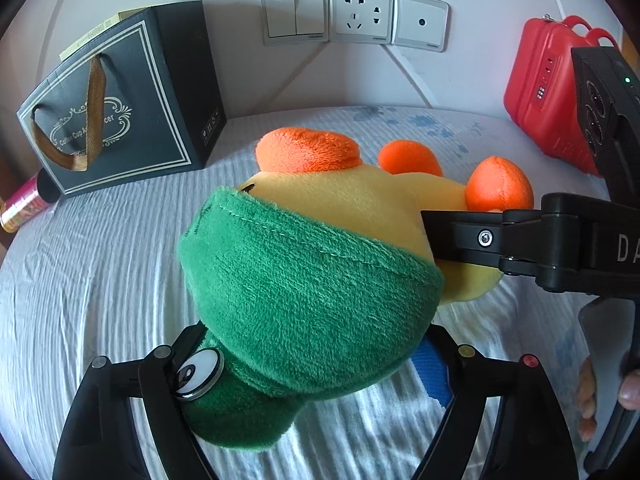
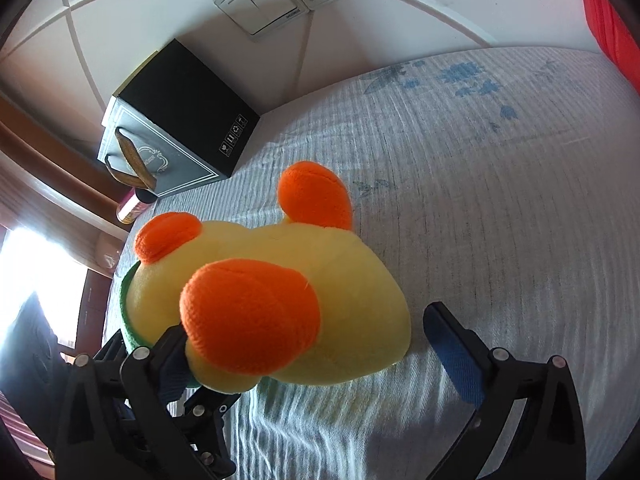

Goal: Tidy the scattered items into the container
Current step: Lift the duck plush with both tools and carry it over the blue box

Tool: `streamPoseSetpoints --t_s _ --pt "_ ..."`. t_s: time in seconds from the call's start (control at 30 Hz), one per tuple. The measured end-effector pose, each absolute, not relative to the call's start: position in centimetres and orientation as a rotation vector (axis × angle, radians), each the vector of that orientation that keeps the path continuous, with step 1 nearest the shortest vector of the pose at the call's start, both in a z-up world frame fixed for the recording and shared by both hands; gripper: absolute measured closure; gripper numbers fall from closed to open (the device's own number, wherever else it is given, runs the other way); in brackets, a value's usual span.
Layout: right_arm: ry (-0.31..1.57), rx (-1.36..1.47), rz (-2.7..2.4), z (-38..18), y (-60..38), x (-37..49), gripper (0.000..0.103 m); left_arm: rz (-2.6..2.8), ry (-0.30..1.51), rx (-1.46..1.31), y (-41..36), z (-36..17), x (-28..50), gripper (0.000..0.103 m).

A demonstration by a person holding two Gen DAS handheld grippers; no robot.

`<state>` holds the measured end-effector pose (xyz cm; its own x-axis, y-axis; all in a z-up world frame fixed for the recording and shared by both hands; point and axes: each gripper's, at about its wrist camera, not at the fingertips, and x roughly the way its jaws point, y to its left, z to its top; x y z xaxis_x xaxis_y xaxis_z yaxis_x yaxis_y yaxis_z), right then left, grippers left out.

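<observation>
A yellow plush toy [image 1: 320, 264] with a green hood and orange feet lies on the pale bedsheet. My left gripper [image 1: 308, 368] has its fingers around the green hood, wide apart, with the googly eye against the left finger. My right gripper [image 2: 316, 344] is open around the toy's yellow body [image 2: 280, 280], its left finger touching the toy, its right blue pad [image 2: 452, 356] apart from it. The right gripper also shows in the left wrist view [image 1: 460, 236] pressing the toy's side. A dark gift bag [image 1: 128, 104] stands at the back left.
A red small suitcase [image 1: 552, 88] stands at the back right against the wall. A pink can [image 1: 22, 204] lies beside the bag. Wall switches and a socket [image 1: 352, 14] are behind. The bed's left edge [image 2: 116, 280] drops off near a bright window.
</observation>
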<state>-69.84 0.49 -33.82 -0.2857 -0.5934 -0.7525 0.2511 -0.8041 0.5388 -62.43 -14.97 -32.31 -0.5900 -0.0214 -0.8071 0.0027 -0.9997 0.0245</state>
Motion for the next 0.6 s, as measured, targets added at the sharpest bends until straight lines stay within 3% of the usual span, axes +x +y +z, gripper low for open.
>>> streamPoseSetpoints --t_s 0.1,0.2,0.6 --pt "-0.425 1.401 -2.122 -33.1 0.4 -69.5 0.013 -2.797 -0.044 1.396 -14.9 -32.1 -62.3 0.025" --pt "-0.398 1.371 -2.138 -31.9 0.3 -68.9 0.017 -2.802 -0.02 1.387 -15.0 -31.5 -62.1 0.027" --pt "-0.406 1.169 -2.242 -22.1 3.0 -63.1 0.018 -2.919 -0.073 1.188 -13.2 -22.3 -57.4 0.027"
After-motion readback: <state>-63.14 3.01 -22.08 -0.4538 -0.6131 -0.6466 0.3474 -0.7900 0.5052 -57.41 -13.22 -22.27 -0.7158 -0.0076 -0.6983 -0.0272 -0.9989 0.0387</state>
